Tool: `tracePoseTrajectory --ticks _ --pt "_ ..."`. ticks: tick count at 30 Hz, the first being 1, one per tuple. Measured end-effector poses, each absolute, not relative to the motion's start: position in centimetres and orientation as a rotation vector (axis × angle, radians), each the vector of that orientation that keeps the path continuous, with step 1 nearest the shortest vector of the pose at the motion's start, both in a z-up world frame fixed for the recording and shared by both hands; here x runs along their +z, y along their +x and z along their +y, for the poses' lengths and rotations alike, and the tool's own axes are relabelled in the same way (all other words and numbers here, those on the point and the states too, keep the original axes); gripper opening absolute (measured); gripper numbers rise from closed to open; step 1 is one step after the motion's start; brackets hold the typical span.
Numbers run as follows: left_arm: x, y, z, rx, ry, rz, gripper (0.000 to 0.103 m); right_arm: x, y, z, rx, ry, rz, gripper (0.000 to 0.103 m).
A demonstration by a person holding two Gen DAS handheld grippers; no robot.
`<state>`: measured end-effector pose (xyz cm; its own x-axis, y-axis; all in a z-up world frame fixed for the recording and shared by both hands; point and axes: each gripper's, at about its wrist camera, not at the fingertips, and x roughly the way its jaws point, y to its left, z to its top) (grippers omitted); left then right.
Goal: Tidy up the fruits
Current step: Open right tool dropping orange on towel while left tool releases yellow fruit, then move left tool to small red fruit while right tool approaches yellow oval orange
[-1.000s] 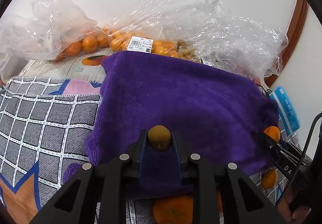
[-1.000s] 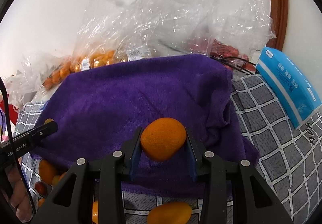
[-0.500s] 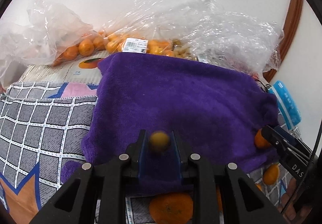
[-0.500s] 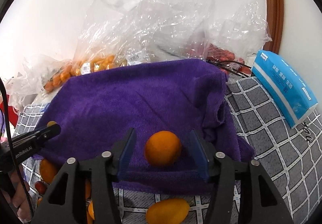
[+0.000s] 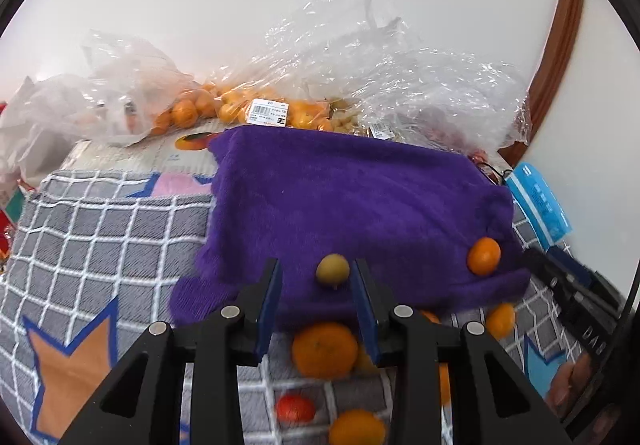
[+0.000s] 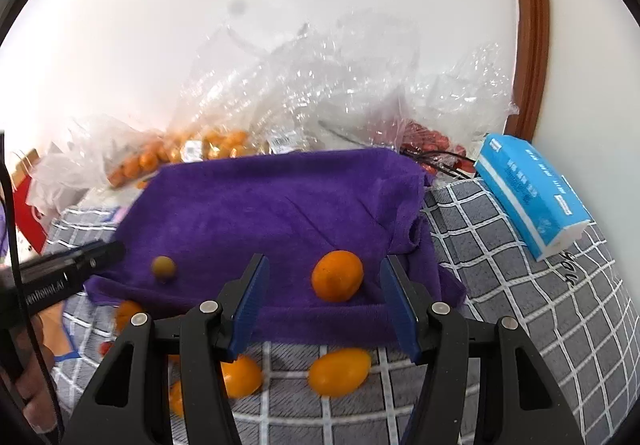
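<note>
Both fruits released since a second ago: the olive-green fruit [image 5: 332, 269] that was pinched in the left gripper [image 5: 316, 301] now sits on the purple towel [image 5: 360, 213], and the orange [image 6: 337, 275] that the right gripper [image 6: 324, 309] held lies on the same towel. Jaws on both sides are spread wide, gripping nothing.

Left wrist view: green fruit sits between the blue pads, nearer the right one, contact unclear. Orange is well off to the right near the towel's right edge, just beside the other gripper's black tip.

Right wrist view: orange sits between the pads, clear of both. Green fruit is to the left on the towel, near the left gripper's tip.

Count on towel: 2 fruits (1 green, 1 orange).

Loose fruit on the grey checked cloth [image 6: 520, 285] in front of the towel:
- right view: 2 yellow-orange oval ones [image 6: 339, 371] fully seen, more partly hidden behind the gripper and at left, exact count unclear
- left view: 1 big mandarin [image 5: 324, 349], 1 small red fruit [image 5: 295, 407], at least 3 more orange ones, partly hidden

Behind the towel: clear plastic bags [image 5: 360, 85] of small oranges, bag count unclear. 1 blue tissue pack [image 6: 532, 197] at right on the checked cloth.
</note>
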<state>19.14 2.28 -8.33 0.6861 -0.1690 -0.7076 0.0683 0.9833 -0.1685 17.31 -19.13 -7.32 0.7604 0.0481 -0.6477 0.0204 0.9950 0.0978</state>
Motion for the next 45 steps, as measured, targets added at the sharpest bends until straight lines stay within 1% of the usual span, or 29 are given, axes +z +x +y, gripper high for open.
tracePoseTrajectory --ticks 6,16,20,24,27,29,31,38,45 --pt "-8.0 15.6 3.4 -0.082 -0.085 0.799 0.034 -6.8 14.5 -18.8 0.0 0.137 0.744 0.057" --pt "-7.7 12.6 6.7 -0.051 -0.141 0.821 0.034 -8.4 10.4 -17.9 0.051 0.162 0.798 0.057" --pt "-8.2 12.1 7.5 -0.041 -0.175 0.83 0.039 -9.0 9.8 -17.3 0.073 0.162 0.814 0.057" --pt "-8.9 12.1 7.9 -0.034 -0.188 0.853 0.039 -9.4 9.9 -17.0 0.057 0.128 0.805 0.057" --pt "-9.5 12.4 8.1 -0.037 -0.195 0.866 0.04 -9.9 10.4 -17.7 0.026 0.115 0.804 0.053" --pt "-10.0 12.6 8.2 -0.044 -0.201 0.869 0.04 -10.4 11.1 -18.3 0.011 0.119 0.818 0.046" --pt "-10.7 12.9 8.1 -0.047 -0.201 0.879 0.04 -10.9 11.7 -18.9 -0.004 0.127 0.827 0.042" --pt "-12.5 13.7 8.3 -0.076 -0.225 0.928 0.04 -12.6 13.8 -19.9 -0.013 0.137 0.856 0.042" --pt "-12.7 13.6 8.0 -0.105 -0.224 0.931 0.04 -14.5 15.7 -20.2 -0.014 0.165 0.888 0.041"
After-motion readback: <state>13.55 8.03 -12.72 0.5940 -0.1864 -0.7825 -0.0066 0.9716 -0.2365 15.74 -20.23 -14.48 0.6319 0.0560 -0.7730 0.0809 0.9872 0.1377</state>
